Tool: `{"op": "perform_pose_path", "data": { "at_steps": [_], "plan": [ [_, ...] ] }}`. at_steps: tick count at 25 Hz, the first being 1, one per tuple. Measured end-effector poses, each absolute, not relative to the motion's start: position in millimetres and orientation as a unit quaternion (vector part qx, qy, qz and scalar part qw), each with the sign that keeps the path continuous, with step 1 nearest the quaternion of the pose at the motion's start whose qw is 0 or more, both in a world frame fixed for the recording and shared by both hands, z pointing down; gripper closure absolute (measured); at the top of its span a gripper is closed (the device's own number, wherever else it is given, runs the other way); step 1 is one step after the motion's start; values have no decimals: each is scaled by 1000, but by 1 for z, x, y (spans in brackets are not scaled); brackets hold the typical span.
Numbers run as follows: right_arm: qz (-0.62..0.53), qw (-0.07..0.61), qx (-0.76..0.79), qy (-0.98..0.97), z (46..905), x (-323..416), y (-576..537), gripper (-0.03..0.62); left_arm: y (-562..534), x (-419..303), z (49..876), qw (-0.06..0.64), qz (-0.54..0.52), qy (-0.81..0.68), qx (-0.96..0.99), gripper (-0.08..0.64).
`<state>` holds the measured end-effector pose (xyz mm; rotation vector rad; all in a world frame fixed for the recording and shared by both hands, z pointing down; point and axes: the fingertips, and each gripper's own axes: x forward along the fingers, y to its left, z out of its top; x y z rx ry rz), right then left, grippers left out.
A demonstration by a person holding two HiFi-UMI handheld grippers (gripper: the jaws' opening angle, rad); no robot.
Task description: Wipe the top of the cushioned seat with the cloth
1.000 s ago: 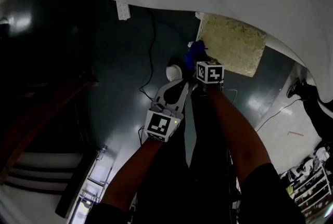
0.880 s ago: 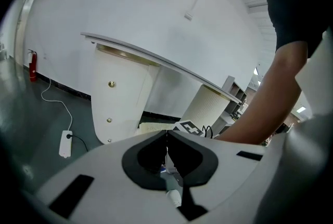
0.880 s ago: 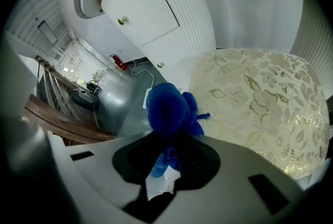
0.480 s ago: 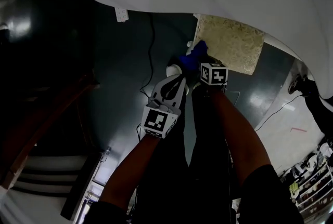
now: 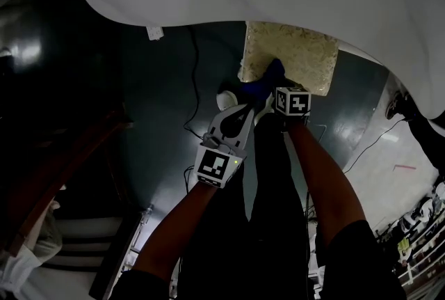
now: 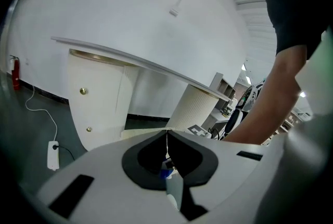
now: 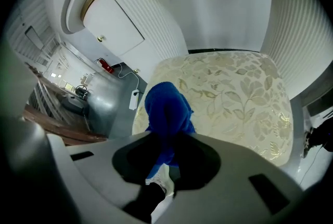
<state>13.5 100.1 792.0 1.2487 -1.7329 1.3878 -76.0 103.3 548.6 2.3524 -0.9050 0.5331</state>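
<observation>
Cloth moved onto seat edge, right tool gripping it

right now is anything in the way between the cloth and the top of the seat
Nothing visible. The right gripper is shut on the cloth, which hangs over a near corner of the seat. The rest of the patterned top is bare.

**Blue cloth over the seat's corner**

The right tongs are clamped on a blue cloth, which bunches up over the near left corner of the leaf-patterned cushioned seat. A white power strip lies on the grey floor beside it.
</observation>
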Motion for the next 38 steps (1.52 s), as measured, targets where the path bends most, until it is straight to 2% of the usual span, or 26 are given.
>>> {"op": "perform_pose_path", "data": {
  "at_steps": [4, 9, 13, 23, 38],
  "plan": [
    [523, 304, 477, -638, 785, 41, 109, 495, 110, -56, 547, 272, 206, -323, 883, 545],
    [524, 279, 487, -641, 799, 67, 118, 495, 116, -29, 548, 272, 213, -307, 887, 545],
    [523, 294, 485, -636, 793, 92, 125, 495, 117, -3, 546, 268, 216, -292, 892, 545],
    [521, 264, 496, -643, 800, 134, 137, 494, 129, 47, 548, 260, 230, -257, 902, 545],
    [529, 273, 507, -623, 788, 194, 152, 494, 130, 85, 541, 240, 246, -235, 909, 545]
  ]
}}
